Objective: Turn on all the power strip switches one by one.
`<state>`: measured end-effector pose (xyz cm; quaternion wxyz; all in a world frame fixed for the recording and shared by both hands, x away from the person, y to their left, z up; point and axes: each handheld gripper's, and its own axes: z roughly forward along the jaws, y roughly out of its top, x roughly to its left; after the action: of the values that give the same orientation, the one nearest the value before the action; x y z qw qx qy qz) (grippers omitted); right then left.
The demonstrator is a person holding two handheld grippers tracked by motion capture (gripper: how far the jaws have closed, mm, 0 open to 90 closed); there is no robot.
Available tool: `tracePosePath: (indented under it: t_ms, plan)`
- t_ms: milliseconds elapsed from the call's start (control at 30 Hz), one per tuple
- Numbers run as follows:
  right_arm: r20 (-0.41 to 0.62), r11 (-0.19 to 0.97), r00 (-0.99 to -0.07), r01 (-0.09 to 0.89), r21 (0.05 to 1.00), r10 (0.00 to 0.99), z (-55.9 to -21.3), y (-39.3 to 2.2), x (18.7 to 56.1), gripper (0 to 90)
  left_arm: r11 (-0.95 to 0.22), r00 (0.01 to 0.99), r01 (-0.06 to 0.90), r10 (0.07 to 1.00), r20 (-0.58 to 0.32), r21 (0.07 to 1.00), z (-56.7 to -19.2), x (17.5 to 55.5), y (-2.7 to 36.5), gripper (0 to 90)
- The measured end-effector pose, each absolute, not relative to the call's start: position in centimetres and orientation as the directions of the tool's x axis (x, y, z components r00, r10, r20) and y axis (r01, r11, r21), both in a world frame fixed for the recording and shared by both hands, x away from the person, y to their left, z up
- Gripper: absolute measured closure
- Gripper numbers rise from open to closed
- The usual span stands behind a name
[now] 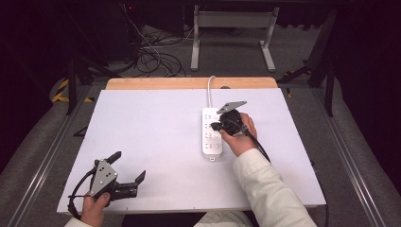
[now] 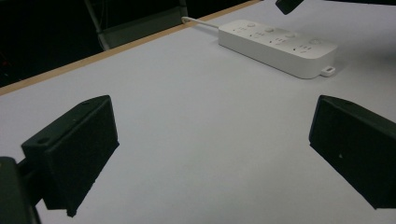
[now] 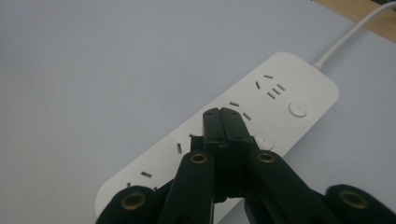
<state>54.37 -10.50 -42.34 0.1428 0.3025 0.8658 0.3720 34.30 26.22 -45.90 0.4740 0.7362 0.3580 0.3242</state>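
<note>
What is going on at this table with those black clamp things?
A person sits at a white table with a gripper in each hand. The right gripper, its jaws shut with nothing between them, is poised over a white power strip, close to one of its round buttons; whether it touches cannot be told. The left gripper waits near the table's front edge, jaws open and empty.

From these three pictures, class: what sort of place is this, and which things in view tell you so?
Most likely a lab or recording workspace, not a home: a bare white table holding a power strip, loose cables on the grey floor, and dark surroundings.
</note>
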Motion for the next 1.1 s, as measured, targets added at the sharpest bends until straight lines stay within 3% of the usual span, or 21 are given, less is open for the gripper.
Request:
tracePosePath:
  t_ms: [1100]
  plan:
    - [-0.032,0.547,-0.731,0.479,0.687,0.681,-44.7,-10.5,57.8,90.0,-0.293,0.532,0.221,0.835,0.137,0.930,-45.9,34.3,26.3,1.7]
